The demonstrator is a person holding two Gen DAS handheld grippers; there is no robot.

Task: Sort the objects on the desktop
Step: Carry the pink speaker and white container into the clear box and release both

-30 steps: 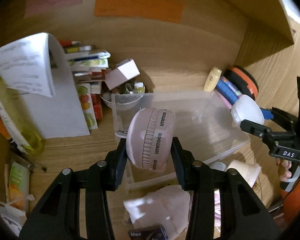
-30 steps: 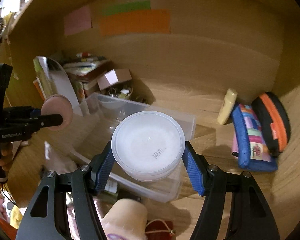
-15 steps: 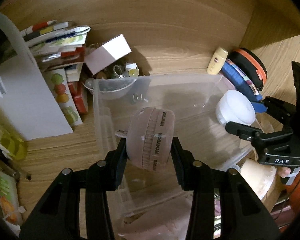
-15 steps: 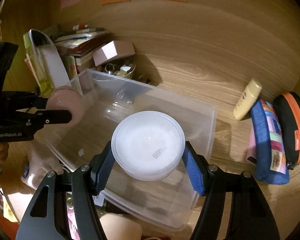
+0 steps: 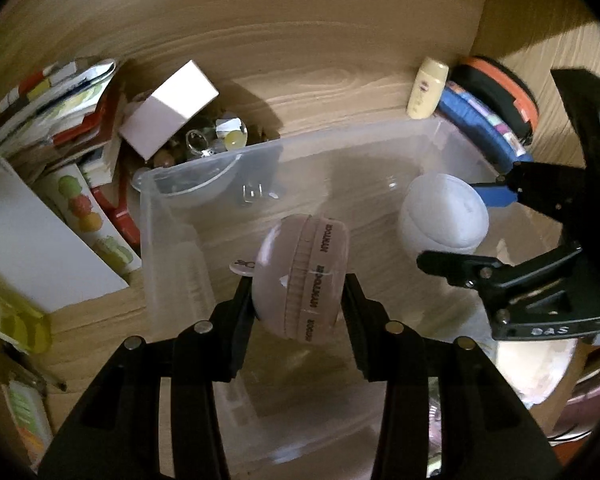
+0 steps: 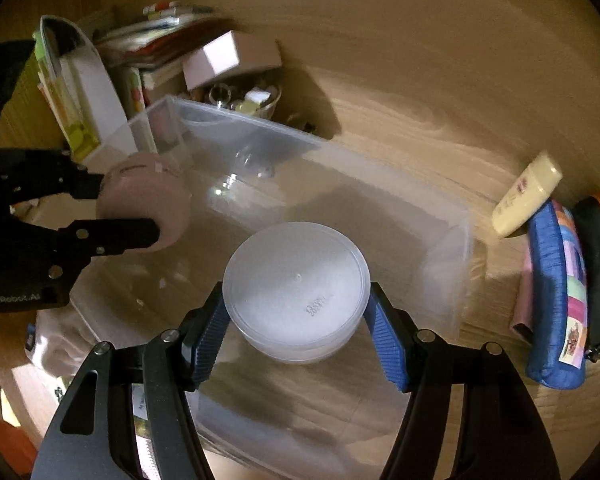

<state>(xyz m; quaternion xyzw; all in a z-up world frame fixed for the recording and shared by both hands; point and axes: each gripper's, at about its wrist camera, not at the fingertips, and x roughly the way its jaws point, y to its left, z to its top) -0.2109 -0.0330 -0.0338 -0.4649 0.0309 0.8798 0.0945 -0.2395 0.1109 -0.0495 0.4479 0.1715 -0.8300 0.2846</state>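
Bin (image 5: 172,216), clear plastic, sits on the wooden desk (image 5: 300,80) and serves as landmark. Left gripper (image 5: 300,292) has its jaws clamped on a pink case (image 5: 300,276), held on edge above the bin's near-left part. Right gripper (image 6: 296,320) has its jaws clamped on a white tub (image 6: 296,284), held over the bin's middle. Behind the bin's left corner lie a white box (image 5: 168,108) and stacked books (image 5: 60,96). Right of the bin stand a yellow bottle (image 6: 528,196) and 2 pouches (image 6: 560,300).
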